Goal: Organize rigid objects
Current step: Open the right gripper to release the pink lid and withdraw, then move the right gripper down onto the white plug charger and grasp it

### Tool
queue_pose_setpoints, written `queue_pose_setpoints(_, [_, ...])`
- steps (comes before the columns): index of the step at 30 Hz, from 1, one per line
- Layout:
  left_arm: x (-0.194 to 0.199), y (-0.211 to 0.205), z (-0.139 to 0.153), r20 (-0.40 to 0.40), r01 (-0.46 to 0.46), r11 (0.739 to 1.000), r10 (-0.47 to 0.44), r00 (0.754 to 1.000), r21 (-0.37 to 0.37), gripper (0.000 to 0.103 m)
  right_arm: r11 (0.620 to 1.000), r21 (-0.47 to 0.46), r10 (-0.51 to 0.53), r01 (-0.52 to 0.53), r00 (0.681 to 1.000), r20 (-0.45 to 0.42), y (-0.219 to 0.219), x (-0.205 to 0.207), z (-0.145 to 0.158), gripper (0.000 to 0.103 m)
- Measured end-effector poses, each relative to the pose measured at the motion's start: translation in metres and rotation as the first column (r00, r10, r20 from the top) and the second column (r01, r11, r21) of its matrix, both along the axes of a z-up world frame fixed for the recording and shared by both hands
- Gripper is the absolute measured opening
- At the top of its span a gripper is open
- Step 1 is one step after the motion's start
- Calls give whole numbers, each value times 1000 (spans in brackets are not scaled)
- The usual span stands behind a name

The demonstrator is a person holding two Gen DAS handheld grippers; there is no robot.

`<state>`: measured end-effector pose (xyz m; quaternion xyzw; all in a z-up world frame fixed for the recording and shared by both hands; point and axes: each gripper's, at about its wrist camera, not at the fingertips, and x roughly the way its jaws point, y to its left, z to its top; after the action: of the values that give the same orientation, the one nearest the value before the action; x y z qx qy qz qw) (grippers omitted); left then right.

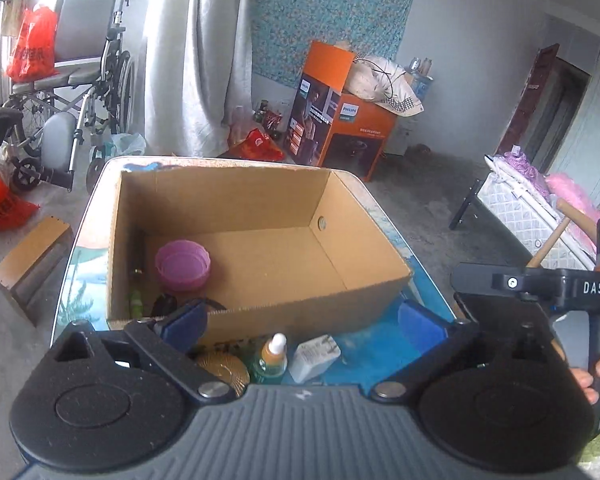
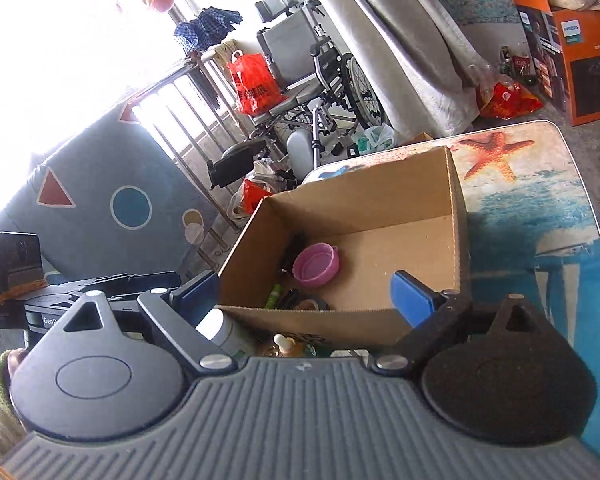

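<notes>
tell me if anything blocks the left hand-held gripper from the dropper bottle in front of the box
Nothing visible does. The dropper bottle stands on the table just before the cardboard box, between a gold lid and a white packet, right under the open left hand-held gripper.

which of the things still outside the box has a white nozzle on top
The small green bottle, standing between the gold ribbed lid and the white packet, neither of which has a nozzle.

Both wrist cameras look down, close, sharing the cardboard box (image 1: 260,240) (image 2: 360,240).
</notes>
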<state>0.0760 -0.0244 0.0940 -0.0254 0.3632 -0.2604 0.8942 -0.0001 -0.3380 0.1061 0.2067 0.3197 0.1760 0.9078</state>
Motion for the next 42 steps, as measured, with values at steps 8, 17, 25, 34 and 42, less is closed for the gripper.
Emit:
queue_pose_setpoints(8, [-30, 3, -75, -124, -107, 994, 103, 987, -27, 102, 965, -260, -62, 46, 997, -53, 49, -23, -65, 102])
queue_pose_setpoints(17, [-31, -3, -97, -144, -129, 991, 133, 981, 35, 102, 897, -424, -138, 124, 990, -1, 63, -25, -86, 102])
queue_pose_setpoints(25, [-28, -2, -95, -74, -122, 992, 121, 990, -12, 102, 861, -486, -142, 150, 988, 53, 54, -23, -96, 102])
queue_pose_setpoints(34, [-35, -35, -102, 45, 5, 990, -11, 999, 143, 102, 935, -329, -111, 132, 990, 82, 46, -25, -101, 102])
queue_pose_setpoints(42, [-35, -53, -114, 37, 87, 982, -94, 995, 166, 102, 969, -204, -126, 136, 990, 65, 46, -19, -101, 102])
